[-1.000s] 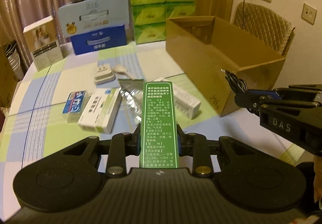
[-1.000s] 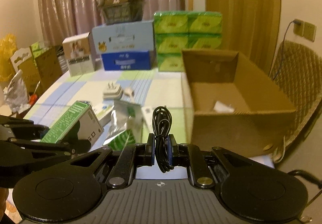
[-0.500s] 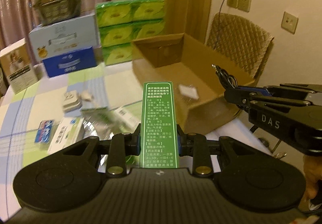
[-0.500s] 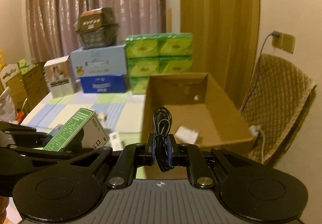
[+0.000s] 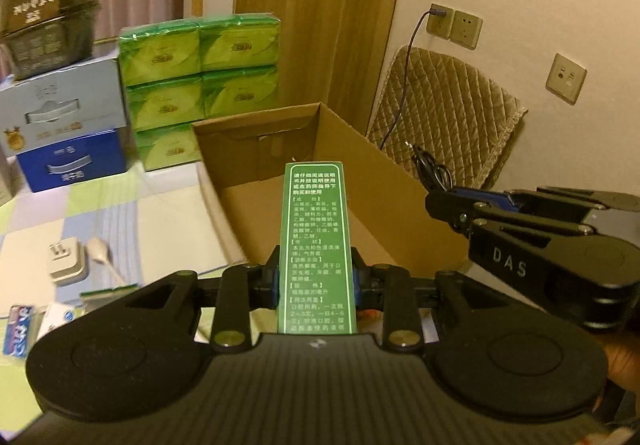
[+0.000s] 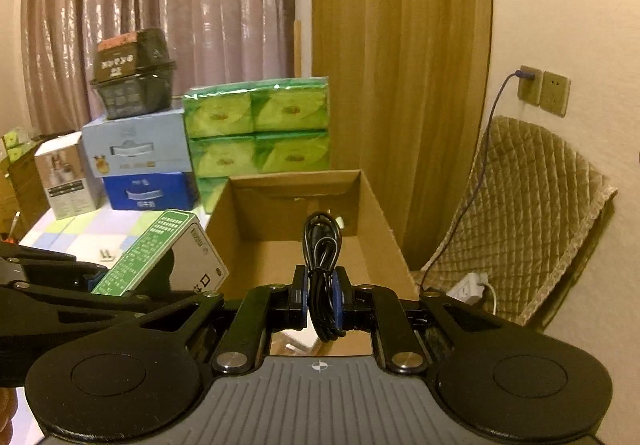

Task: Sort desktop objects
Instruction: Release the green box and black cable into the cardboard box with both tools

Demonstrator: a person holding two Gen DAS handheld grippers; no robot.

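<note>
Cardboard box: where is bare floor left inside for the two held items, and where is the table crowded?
The cardboard box shows bare floor ahead of the black cable. The near end is hidden. The table's near-left is crowded: white plug adapter, toothpaste box.

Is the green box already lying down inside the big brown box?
No, the green box is clamped in the left gripper, held up in front of the cardboard box.

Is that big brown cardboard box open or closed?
Open. The cardboard box has no lid on top; its inner walls and floor show, seen from both wrist cameras.
</note>
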